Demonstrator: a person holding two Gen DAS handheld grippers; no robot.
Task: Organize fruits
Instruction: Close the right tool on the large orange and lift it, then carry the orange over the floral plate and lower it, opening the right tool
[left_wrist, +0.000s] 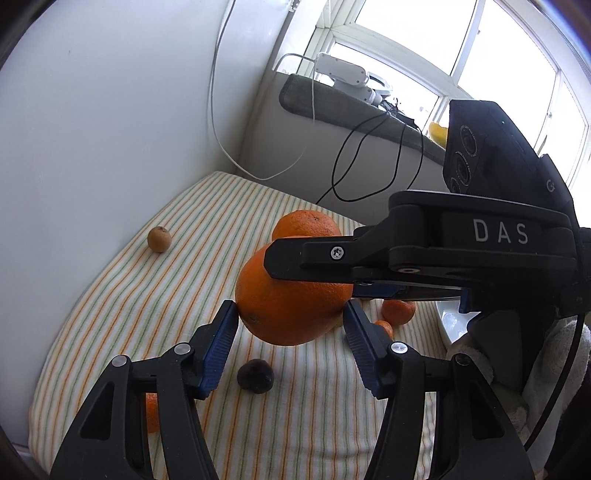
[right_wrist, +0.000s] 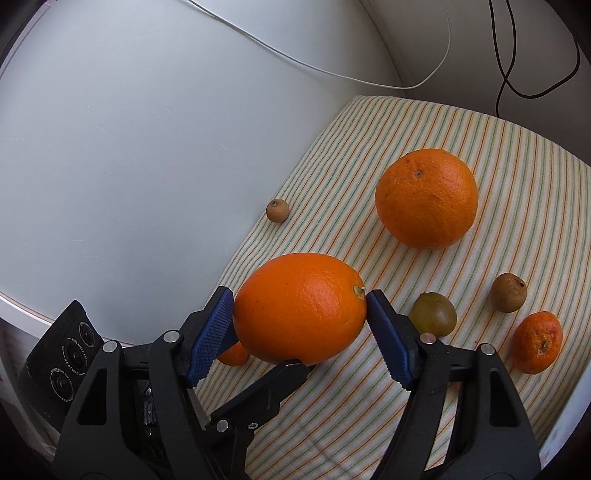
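Large round orange (right_wrist: 300, 308) lifted above the striped cloth-covered bench (right_wrist: 517, 155) | right tongs (right_wrist: 300, 306) clamp its two ends | left tongs (left_wrist: 291, 314) bracket it: left pad touching, right pad close, contact unclear | second large orange (right_wrist: 426, 198) rests farther right.

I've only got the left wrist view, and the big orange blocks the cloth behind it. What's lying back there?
Observer: A greenish fruit lies on the striped cloth, behind the held orange.
Operator: Anything beside it?
Observer: A small brown fruit, apart from it, near the mandarin.
Operator: Where's the orange's stem?
Observer: Against one blue pad of the right gripper.
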